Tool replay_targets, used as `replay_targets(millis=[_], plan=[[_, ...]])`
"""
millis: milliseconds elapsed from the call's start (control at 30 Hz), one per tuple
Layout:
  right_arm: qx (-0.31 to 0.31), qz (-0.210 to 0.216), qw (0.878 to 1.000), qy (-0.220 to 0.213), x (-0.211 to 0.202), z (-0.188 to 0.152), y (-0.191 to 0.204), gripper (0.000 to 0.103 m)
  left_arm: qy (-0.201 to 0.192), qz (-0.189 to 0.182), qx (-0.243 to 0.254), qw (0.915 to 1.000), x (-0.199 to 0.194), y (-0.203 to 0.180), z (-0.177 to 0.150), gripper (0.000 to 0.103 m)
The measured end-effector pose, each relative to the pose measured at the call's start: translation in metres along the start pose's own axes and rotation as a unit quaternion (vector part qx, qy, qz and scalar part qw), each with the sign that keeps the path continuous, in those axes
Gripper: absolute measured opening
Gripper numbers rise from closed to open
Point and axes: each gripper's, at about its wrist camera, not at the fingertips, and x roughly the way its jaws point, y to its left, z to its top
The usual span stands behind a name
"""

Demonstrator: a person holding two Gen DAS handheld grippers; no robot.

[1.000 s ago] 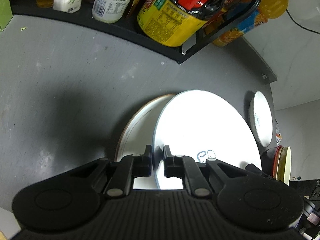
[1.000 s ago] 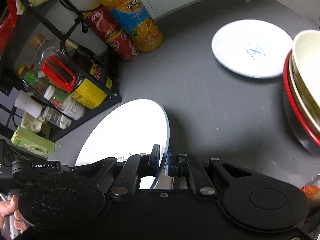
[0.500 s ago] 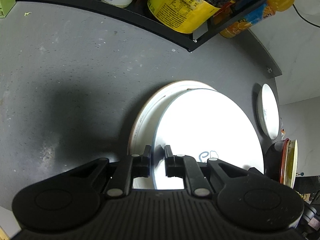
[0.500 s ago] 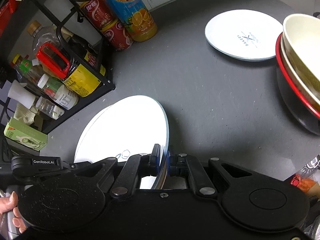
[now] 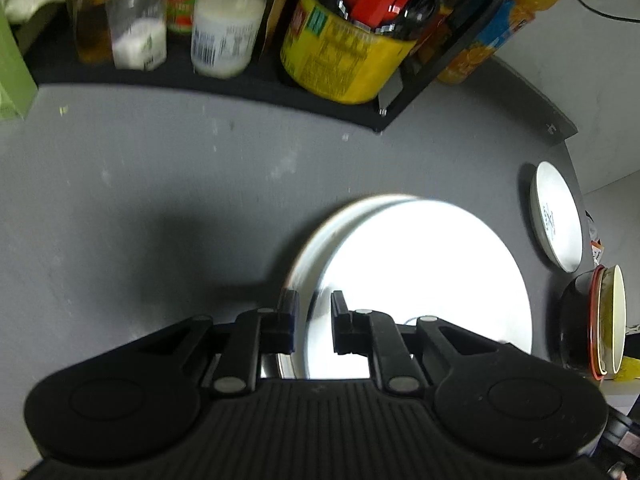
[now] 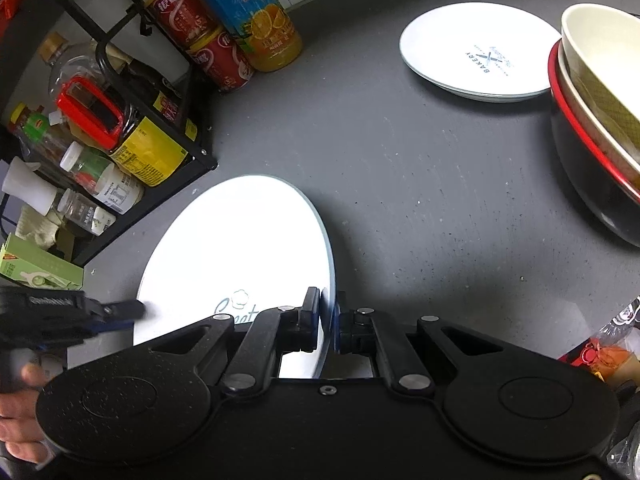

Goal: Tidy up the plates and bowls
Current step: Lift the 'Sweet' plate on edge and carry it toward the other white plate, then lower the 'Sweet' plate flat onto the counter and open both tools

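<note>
- White plate [image 6: 240, 248] with blue script, tilted, lying partly over a second plate [image 5: 320, 232] beneath.
- Another white plate [image 6: 480, 52], "BAKERY" print, flat on grey counter, well apart.
- Nested bowls [image 6: 596, 92]: cream inside red-rimmed black, just beside that plate.

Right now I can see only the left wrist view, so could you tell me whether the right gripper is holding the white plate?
Observer: Yes. The right gripper is shut on the near rim of the white plate.
Operator: Thank you. What stands next to the orange juice bottle?
Observer: Two red cans stand right beside the orange juice bottle, by the rack.
Operator: Can you read the mark on the small plate?
Observer: The small plate is printed with BAKERY.
</note>
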Motion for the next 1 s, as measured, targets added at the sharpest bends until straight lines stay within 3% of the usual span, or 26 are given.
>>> replay_targets(millis=[100,200,433,667,867,1000], plan=[[0.002,0.000,1.000,0.004,0.003,0.000,0.001,0.007,-0.008,0.013,0.006,0.9999,-0.003,0.001,0.002,0.029],[0.000,-0.002,1.000,0.012,0.009,0.000,0.003,0.009,-0.007,0.021,0.004,0.9998,0.001,0.003,0.001,0.033],[-0.008,-0.012,1.000,0.024,0.017,-0.002,0.008,0.013,0.006,0.033,-0.008,0.9994,0.016,0.009,-0.005,0.033],[-0.031,-0.028,0.998,0.037,0.022,0.000,0.017,0.019,0.002,0.015,-0.023,0.9996,0.017,0.015,-0.008,0.029],[-0.042,-0.032,0.998,0.039,0.018,0.009,0.020,0.036,0.001,0.024,-0.024,0.9994,0.020,0.011,-0.005,0.028],[-0.066,-0.034,0.997,0.031,0.009,0.018,0.026,0.061,0.012,0.037,-0.018,0.9991,0.017,0.006,0.003,0.031]])
